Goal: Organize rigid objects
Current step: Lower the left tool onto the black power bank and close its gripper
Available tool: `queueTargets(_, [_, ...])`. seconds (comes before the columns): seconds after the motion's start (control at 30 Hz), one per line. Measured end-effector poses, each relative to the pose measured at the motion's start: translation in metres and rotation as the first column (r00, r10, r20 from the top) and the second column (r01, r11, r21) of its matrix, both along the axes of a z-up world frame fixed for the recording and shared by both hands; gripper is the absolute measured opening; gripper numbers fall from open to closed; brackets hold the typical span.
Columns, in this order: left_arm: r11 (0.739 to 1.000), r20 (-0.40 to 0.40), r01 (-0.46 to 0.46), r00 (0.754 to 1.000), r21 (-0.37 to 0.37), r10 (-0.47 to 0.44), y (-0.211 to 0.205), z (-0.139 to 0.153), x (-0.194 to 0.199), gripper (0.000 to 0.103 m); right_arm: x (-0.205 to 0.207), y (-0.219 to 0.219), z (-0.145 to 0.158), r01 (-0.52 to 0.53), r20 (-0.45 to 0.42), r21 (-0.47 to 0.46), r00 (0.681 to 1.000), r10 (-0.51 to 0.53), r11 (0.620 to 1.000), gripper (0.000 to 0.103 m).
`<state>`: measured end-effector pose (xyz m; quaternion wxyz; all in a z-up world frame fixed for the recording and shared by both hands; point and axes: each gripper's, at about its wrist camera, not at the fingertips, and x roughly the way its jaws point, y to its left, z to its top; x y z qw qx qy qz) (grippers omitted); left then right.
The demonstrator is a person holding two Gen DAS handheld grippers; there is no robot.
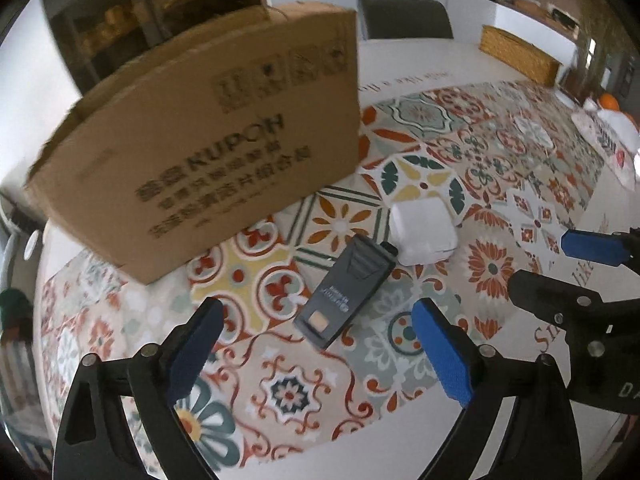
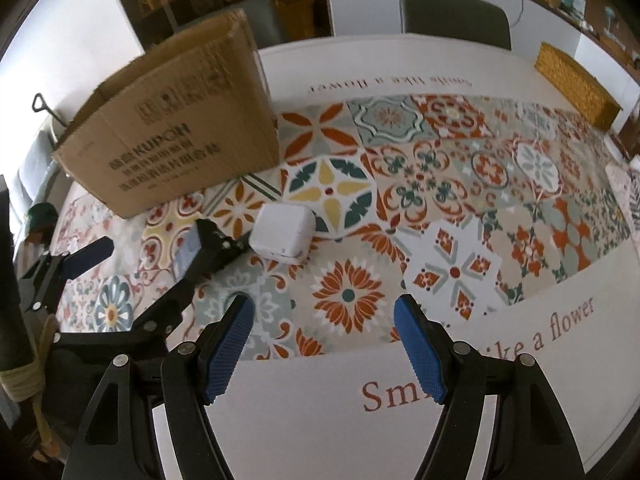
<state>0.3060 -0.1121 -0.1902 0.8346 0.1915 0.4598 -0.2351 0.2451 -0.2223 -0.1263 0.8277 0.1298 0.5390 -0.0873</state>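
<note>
A black flat device [image 1: 348, 292] lies on the patterned tablecloth [image 1: 500, 152], with a white square box [image 1: 424, 232] touching its far end. My left gripper [image 1: 320, 340] hovers open just short of the device, nothing between its blue pads. A large cardboard box [image 1: 208, 140] stands at the back left. In the right wrist view, my right gripper [image 2: 322, 320] is open and empty over the cloth, nearer than the white box [image 2: 282, 234]. The left gripper [image 2: 152, 240] shows at its left, in front of the cardboard box [image 2: 172, 128]. The right gripper [image 1: 540, 260] appears at the right of the left wrist view.
A wicker basket [image 2: 576, 84] stands at the far right of the table and a dark chair [image 2: 456, 16] behind it. Oranges and white items [image 1: 608, 112] lie at the right edge. The table's left edge runs close behind the cardboard box.
</note>
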Motion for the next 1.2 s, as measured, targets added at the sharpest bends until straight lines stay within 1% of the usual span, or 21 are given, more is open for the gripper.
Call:
queueTargets(0.1, [0.999, -0.027, 0.035, 0.999, 0.013, -0.035, -0.008, -0.009, 0.009, 0.092, 0.004, -0.005, -0.009, 0.023, -0.024, 0.007, 0.999, -0.023, 1.000, 0.073])
queueTargets(0.13, [0.999, -0.027, 0.043, 0.999, 0.020, -0.043, -0.011, -0.012, 0.011, 0.090, 0.005, -0.006, -0.012, 0.027, -0.030, 0.010, 0.999, -0.027, 1.000, 0.073])
queueTargets(0.27, [0.996, -0.013, 0.079, 0.997, 0.049, -0.079, -0.019, -0.019, 0.018, 0.088, 0.010, -0.010, -0.019, 0.044, -0.049, 0.008, 0.998, -0.044, 0.999, 0.073])
queueTargets(0.33, [0.993, -0.013, 0.095, 0.995, 0.065, -0.094, -0.022, -0.023, 0.020, 0.079, 0.013, -0.009, -0.021, 0.043, -0.051, 0.004, 0.998, -0.043, 0.999, 0.073])
queueTargets(0.47, [0.990, -0.011, 0.117, 0.993, 0.072, -0.117, -0.027, -0.027, 0.023, 0.071, 0.017, -0.009, -0.024, 0.040, -0.053, -0.002, 0.998, -0.040, 0.999, 0.073])
queueTargets(0.53, [0.990, -0.015, 0.120, 0.993, 0.070, -0.119, -0.029, -0.028, 0.024, 0.061, 0.018, -0.009, -0.025, 0.039, -0.053, -0.001, 0.998, -0.039, 0.999, 0.073])
queueTargets(0.57, [0.990, -0.017, 0.123, 0.992, 0.066, -0.122, -0.029, -0.029, 0.024, 0.058, 0.018, -0.009, -0.025, 0.038, -0.055, -0.005, 0.998, -0.039, 0.999, 0.073])
queueTargets(0.63, [0.991, -0.023, 0.121, 0.993, 0.060, -0.119, -0.029, -0.031, 0.025, 0.046, 0.018, -0.009, -0.025, 0.037, -0.058, -0.005, 0.998, -0.037, 0.999, 0.073])
queueTargets(0.7, [0.991, -0.047, 0.122, 0.992, 0.051, -0.120, -0.031, -0.036, 0.027, 0.039, 0.019, -0.009, -0.026, 0.036, -0.060, -0.007, 0.998, -0.036, 0.999, 0.073])
queueTargets(0.8, [0.994, -0.060, 0.111, 0.992, 0.015, -0.110, -0.030, -0.037, 0.030, 0.033, 0.020, -0.009, -0.026, 0.036, -0.059, -0.009, 0.998, -0.036, 0.999, 0.073])
queueTargets(0.83, [0.994, -0.065, 0.110, 0.992, 0.009, -0.109, -0.030, -0.037, 0.030, 0.029, 0.020, -0.009, -0.026, 0.035, -0.059, -0.008, 0.998, -0.036, 0.999, 0.073])
queueTargets(0.97, [0.994, -0.051, 0.107, 0.993, 0.009, -0.107, -0.030, -0.037, 0.028, 0.029, 0.020, -0.008, -0.026, 0.030, -0.055, -0.014, 0.998, -0.031, 0.999, 0.073])
queueTargets(1.07, [0.995, -0.035, 0.099, 0.995, 0.006, -0.098, -0.026, -0.032, 0.023, 0.029, 0.019, -0.008, -0.026, 0.027, -0.056, -0.020, 0.998, -0.028, 0.999, 0.073])
queueTargets(1.2, [0.998, -0.018, 0.059, 0.998, -0.013, -0.059, -0.016, -0.024, 0.019, 0.029, 0.019, -0.009, -0.025, 0.022, -0.051, -0.018, 0.998, -0.023, 1.000, 0.073])
